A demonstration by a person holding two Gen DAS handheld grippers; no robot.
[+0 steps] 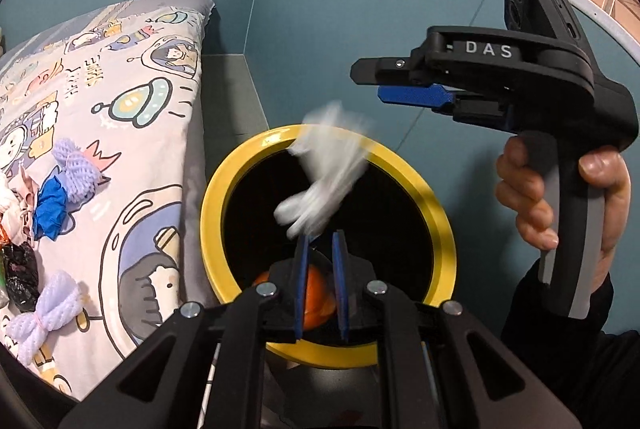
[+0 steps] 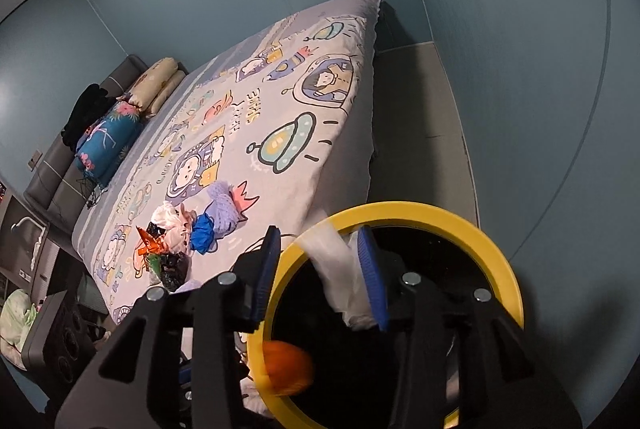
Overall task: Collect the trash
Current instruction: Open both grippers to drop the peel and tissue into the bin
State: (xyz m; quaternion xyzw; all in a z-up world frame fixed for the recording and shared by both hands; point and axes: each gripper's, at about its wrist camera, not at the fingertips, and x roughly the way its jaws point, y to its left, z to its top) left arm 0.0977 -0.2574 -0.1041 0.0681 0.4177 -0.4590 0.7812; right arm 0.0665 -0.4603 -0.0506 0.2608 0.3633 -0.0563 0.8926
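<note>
light: even, dim indoors | glare: yellow bin rim (image 1: 276, 139) | blur: falling white tissue (image 1: 324, 169) | edges: fisheye-curved, black corners

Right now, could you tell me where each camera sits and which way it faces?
Left wrist: on the left gripper, facing down into the yellow-rimmed bin; shows its fingers, the right gripper and a hand.
Right wrist: on the right gripper, facing bin and bed; shows its fingers.
Shared: bin, white wrapper, bed.
</note>
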